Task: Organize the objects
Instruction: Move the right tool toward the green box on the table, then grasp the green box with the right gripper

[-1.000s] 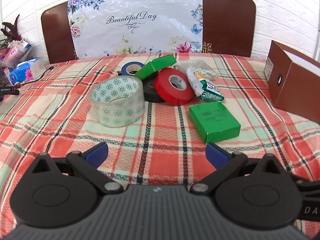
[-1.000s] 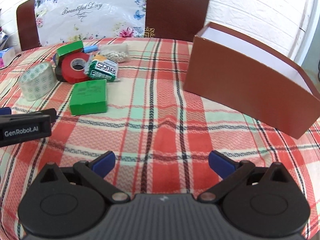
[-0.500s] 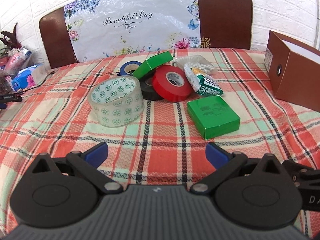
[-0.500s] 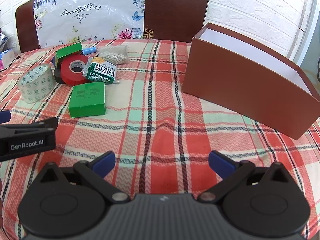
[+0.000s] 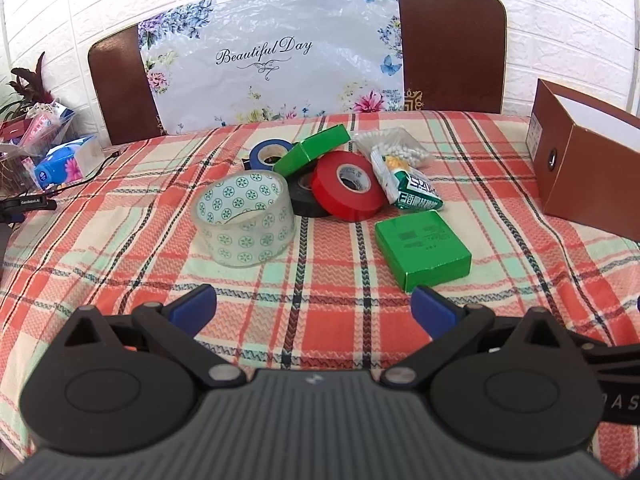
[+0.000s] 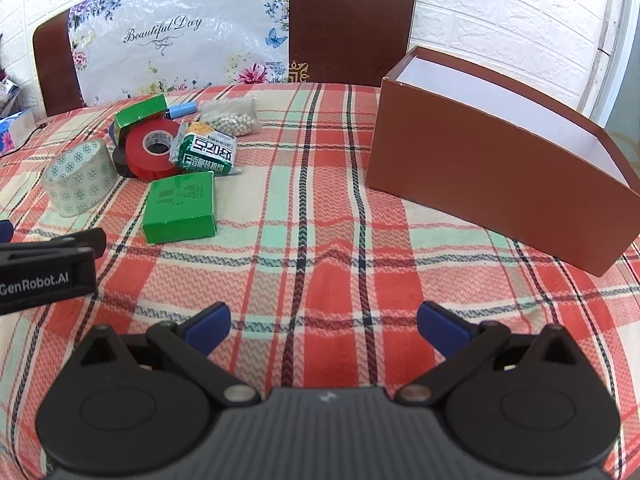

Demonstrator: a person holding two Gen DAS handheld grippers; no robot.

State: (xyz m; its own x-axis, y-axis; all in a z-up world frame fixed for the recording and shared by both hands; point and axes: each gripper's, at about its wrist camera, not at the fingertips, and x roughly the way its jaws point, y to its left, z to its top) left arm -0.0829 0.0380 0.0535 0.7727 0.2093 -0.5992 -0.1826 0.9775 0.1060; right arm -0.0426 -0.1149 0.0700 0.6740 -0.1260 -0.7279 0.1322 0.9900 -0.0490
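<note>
A pile lies on the plaid cloth: a clear patterned tape roll (image 5: 245, 219) (image 6: 78, 177), a red tape roll (image 5: 347, 184) (image 6: 153, 154), a black roll (image 5: 305, 200), a blue roll (image 5: 269, 153), two green boxes (image 5: 423, 249) (image 5: 312, 150), a green-white packet (image 5: 416, 194) (image 6: 207, 151) and a bag of beads (image 5: 394, 145) (image 6: 232, 115). An open brown box (image 6: 504, 168) (image 5: 588, 172) stands to the right. My left gripper (image 5: 313, 307) is open and empty, just short of the pile. My right gripper (image 6: 323, 325) is open and empty, in front of the brown box.
Two brown chair backs (image 5: 452, 46) and a floral "Beautiful Day" sheet (image 5: 272, 60) stand behind the table. Tissue packs and clutter (image 5: 60, 160) sit at the far left with a black cable. The left gripper's body (image 6: 44, 272) shows at the left edge of the right wrist view.
Both grippers have risen and drawn back slightly, so the pile and the brown box sit lower in view. Both stay open. No object has moved.
</note>
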